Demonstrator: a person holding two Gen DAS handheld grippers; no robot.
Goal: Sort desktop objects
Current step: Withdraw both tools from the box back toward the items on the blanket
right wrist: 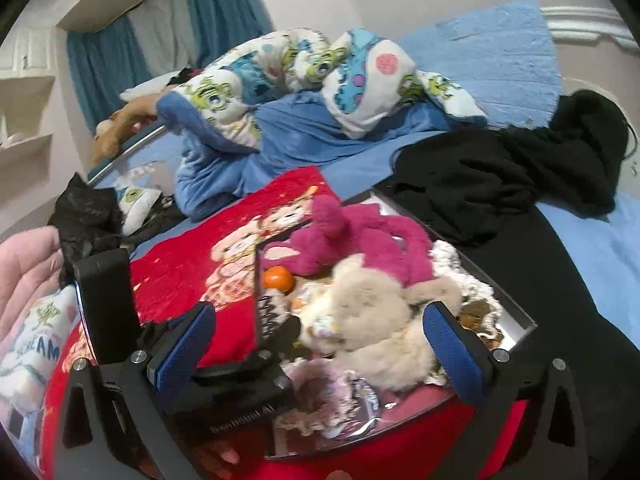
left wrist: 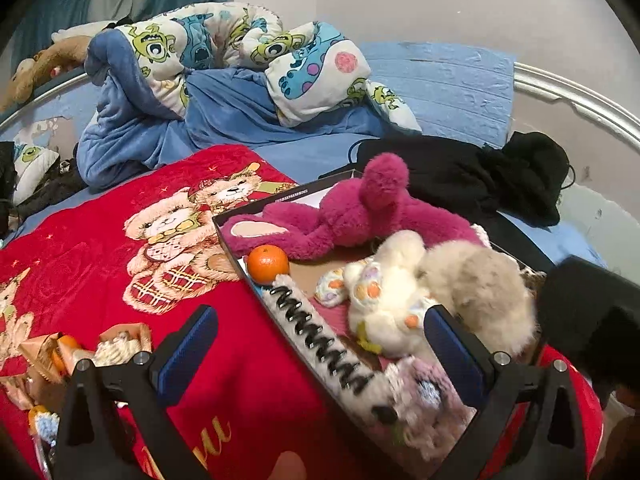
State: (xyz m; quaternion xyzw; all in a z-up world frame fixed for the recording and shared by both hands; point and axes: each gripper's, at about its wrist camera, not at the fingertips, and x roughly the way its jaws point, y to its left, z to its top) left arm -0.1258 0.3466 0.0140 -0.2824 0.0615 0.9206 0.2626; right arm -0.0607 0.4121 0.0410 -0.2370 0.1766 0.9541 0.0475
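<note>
A dark-rimmed box (left wrist: 236,240) on a red bear blanket (left wrist: 100,240) holds a magenta plush (left wrist: 360,212), a cream plush (left wrist: 384,304), a fluffy beige plush (left wrist: 476,280), an orange (left wrist: 267,263) and a spiral-bound item (left wrist: 316,332). My left gripper (left wrist: 320,352) is open and empty over the box's near edge. In the right wrist view the same box (right wrist: 516,320) shows the magenta plush (right wrist: 360,236), beige plush (right wrist: 380,320) and orange (right wrist: 279,279). My right gripper (right wrist: 320,352) is open and empty just above the plush pile; the left gripper's black body lies below it.
Small packets and knitted items (left wrist: 64,356) lie on the blanket at the near left. A black garment (left wrist: 480,184) lies right of the box. A monster-print quilt (left wrist: 224,52) is bunched at the back of the blue bed. A pink sleeve (right wrist: 28,280) is at left.
</note>
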